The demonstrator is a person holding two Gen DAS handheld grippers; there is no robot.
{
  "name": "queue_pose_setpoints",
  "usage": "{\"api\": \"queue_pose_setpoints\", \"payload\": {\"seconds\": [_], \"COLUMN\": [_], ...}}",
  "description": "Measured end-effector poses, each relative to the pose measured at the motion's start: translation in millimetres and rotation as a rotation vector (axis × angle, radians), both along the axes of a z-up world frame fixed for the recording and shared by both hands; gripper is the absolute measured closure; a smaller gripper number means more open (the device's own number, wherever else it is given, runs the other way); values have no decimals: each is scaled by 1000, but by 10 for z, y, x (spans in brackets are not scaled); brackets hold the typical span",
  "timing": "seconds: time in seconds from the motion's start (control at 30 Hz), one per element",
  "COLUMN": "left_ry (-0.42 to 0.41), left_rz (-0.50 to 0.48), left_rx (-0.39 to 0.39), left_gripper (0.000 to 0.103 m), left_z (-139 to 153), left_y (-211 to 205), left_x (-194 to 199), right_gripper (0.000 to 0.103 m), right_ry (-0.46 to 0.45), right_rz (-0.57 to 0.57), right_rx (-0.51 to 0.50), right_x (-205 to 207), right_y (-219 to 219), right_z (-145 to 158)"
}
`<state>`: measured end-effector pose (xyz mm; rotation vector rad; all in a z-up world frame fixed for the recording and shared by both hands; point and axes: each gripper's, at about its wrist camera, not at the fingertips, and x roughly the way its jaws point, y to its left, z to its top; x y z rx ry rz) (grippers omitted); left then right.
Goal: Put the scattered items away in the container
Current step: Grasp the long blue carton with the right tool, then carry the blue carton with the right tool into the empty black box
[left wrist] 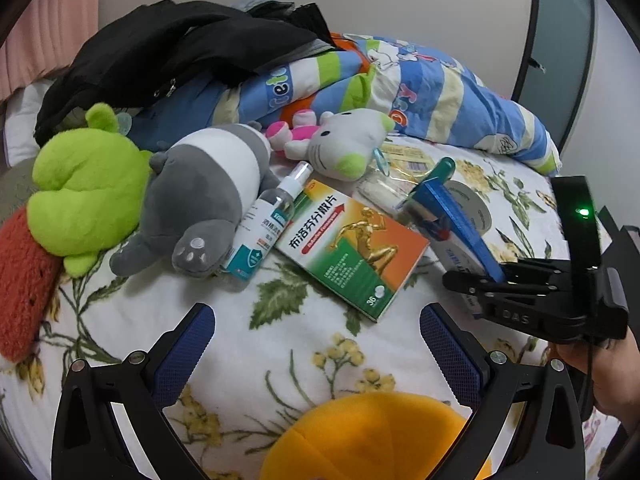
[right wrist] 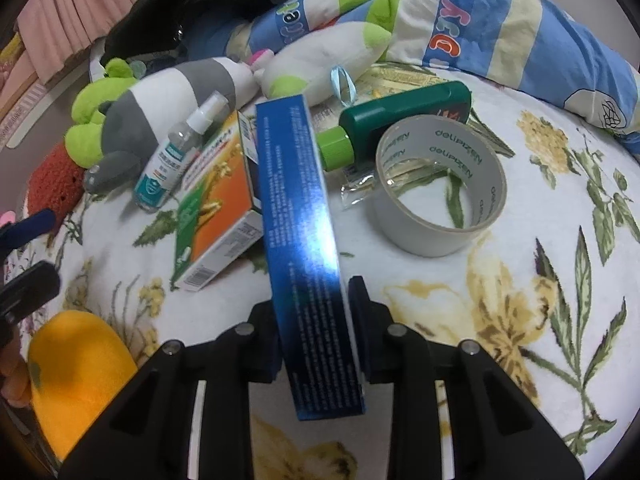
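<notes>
My right gripper (right wrist: 314, 320) is shut on a long blue box (right wrist: 300, 216) and holds it above the floral bedspread (right wrist: 520, 300); the box also shows in the left wrist view (left wrist: 456, 216). My left gripper (left wrist: 316, 344) is open and empty over the bedspread, near an orange plush (left wrist: 372, 436). An orange-green medicine box (left wrist: 352, 248), a spray bottle (left wrist: 268, 224), a tape roll (right wrist: 440, 184) and a green bottle (right wrist: 400, 120) lie ahead. No container is in view.
Plush toys lie at the left: a grey-white one (left wrist: 208, 200), a lime green one (left wrist: 88, 184), a grey mouse (left wrist: 348, 140). A striped blue quilt (left wrist: 440, 92) and black clothing (left wrist: 168, 52) are piled behind. Pink curtain at far left.
</notes>
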<state>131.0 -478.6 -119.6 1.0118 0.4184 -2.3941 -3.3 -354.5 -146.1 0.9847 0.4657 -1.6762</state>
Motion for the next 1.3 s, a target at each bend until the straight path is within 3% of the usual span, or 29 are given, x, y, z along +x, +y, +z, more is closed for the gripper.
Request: {"api": "queue_pose_setpoints", "payload": {"seconds": [0.33, 0.67, 0.97, 1.3], "left_ry": [12, 60, 23, -5], "left_rz": [-36, -211, -253, -319], "left_rx": [-1, 37, -27, -139], "left_gripper": [1, 1, 1, 1], "left_z": [90, 199, 263, 529], "left_y": [146, 280, 530, 1273], "left_x": [-140, -406, -558, -837], "right_gripper": [77, 77, 77, 77], "right_ry": [-33, -53, -1, 64], "right_rz": [-41, 67, 200, 135], "right_rx": [-62, -89, -106, -126], "right_x": [-80, -38, 140, 20], "right_y": [240, 480, 773, 1489], "right_z": [182, 266, 448, 827]}}
